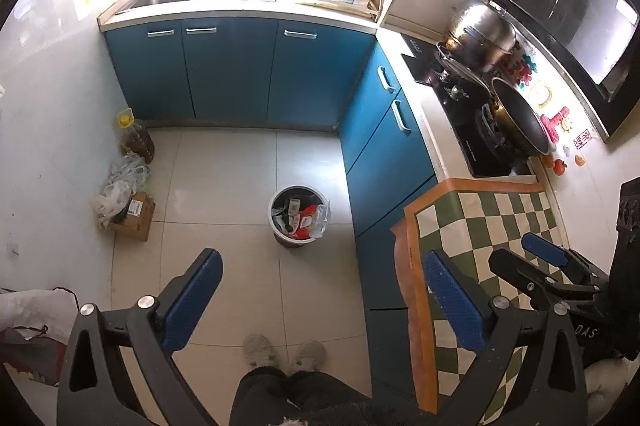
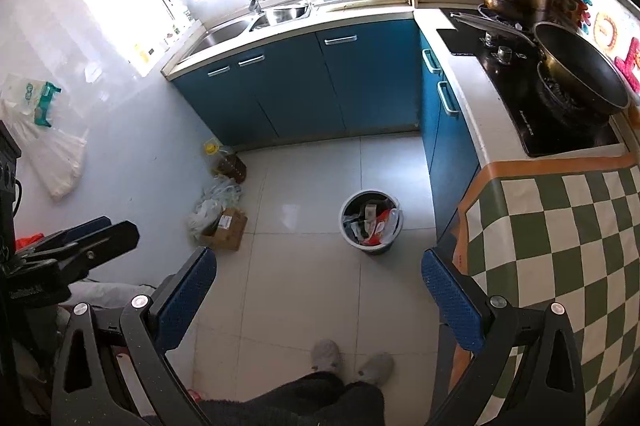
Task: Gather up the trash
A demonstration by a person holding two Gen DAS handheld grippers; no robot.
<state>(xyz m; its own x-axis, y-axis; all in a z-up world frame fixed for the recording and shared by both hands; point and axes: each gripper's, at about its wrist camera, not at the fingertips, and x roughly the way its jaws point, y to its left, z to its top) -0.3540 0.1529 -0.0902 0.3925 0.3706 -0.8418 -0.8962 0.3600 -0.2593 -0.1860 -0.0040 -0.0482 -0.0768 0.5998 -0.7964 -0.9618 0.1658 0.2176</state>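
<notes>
A round white trash bin [image 1: 299, 216] stands on the tiled floor, full of wrappers, red packaging and clear plastic; it also shows in the right wrist view [image 2: 371, 221]. My left gripper [image 1: 320, 290] is open and empty, held high above the floor, nearer than the bin. My right gripper [image 2: 318, 286] is open and empty, also high above the floor, beside the counter. The right gripper shows in the left wrist view [image 1: 516, 254] over the checkered cloth. The left gripper's fingers [image 2: 100, 232] show at the left of the right wrist view.
Blue cabinets [image 1: 240, 70] with a sink run along the back and right. A stove with a wok [image 1: 520, 118] and a steel pot [image 1: 478, 34] sits on the counter. A green checkered cloth [image 2: 560, 238] covers the near counter. A cardboard box [image 1: 134, 214], crumpled bags and an oil bottle [image 1: 136, 138] lie by the left wall. The person's feet [image 1: 284, 350] stand below.
</notes>
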